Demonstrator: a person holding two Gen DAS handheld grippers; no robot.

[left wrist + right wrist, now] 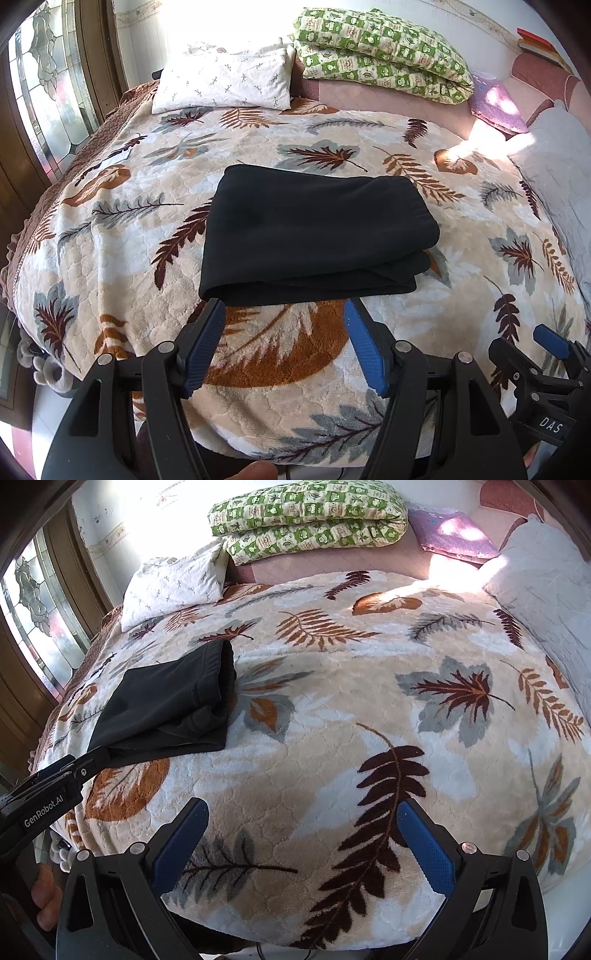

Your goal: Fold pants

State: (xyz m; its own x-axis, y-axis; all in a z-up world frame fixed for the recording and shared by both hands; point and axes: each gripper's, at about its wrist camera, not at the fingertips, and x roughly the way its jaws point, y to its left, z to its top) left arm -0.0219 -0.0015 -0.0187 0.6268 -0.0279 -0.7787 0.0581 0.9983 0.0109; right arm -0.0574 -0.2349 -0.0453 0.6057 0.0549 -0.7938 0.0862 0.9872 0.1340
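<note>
Lying folded on leaf-print blanket (258,155): black pants (314,232); left hand-held gripper (284,314) "GenRobot.AI", right hand-held gripper (299,812) "DAS", both apart, empty.

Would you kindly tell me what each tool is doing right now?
Left tool: open, empty, just short of the folded black pants.
Right tool: open, holding nothing.

The folded black pants (314,229) are matt, soft fleece-like cloth with a gathered waistband. They lie on a plush, quilted beige blanket with leaf print (280,354), fuzzy in pile. The left gripper (284,343) and right gripper (301,843) have matt black plastic arms, shiny metal pins and ribbed blue rubbery pads (365,347). The window frame (96,48) looks like varnished wood.
</note>
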